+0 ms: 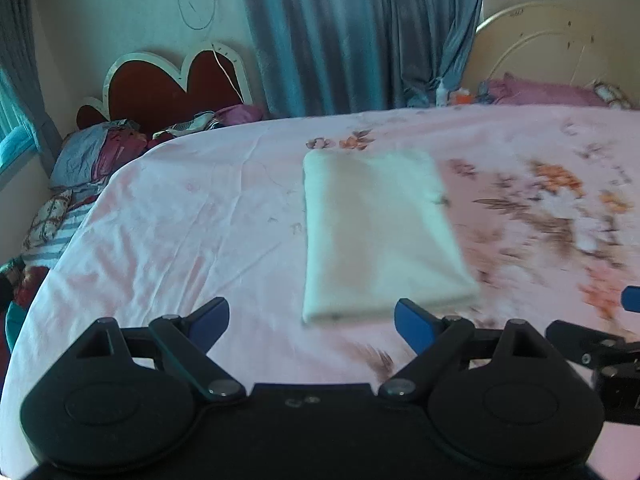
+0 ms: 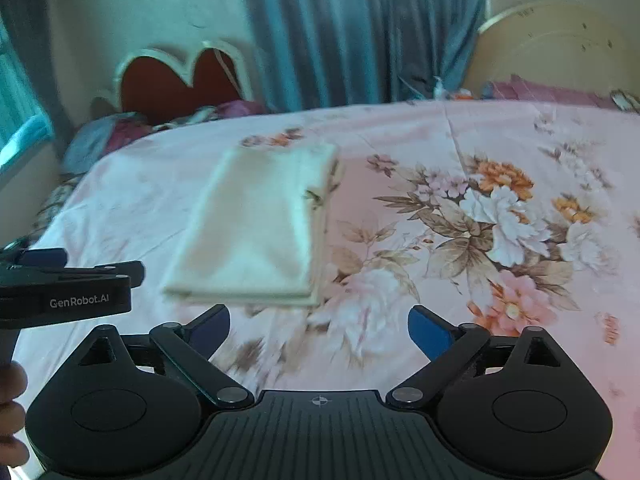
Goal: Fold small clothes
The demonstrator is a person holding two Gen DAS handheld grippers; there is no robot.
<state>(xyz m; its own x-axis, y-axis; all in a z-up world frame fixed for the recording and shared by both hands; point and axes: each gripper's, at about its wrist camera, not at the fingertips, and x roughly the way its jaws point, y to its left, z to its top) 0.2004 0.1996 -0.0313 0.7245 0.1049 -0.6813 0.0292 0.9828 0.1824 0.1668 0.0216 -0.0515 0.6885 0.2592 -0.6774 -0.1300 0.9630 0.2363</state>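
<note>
Folded cream cloth (image 1: 380, 236) flat on the bed (image 1: 180, 220), long axis running straight away; just ahead of left fingers (image 1: 312, 320), ahead-left of right fingers (image 2: 319, 328); both pairs spread wide, empty, left nearer

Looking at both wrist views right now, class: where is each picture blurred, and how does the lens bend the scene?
Left wrist view: the folded cream cloth and floral print at right are smeared, while the left gripper stays sharp. Right wrist view: cloth edges and nearby sheet blur, the flower print further right is clearer. Both: fisheye curves the bed edge; bluish cast.
</note>
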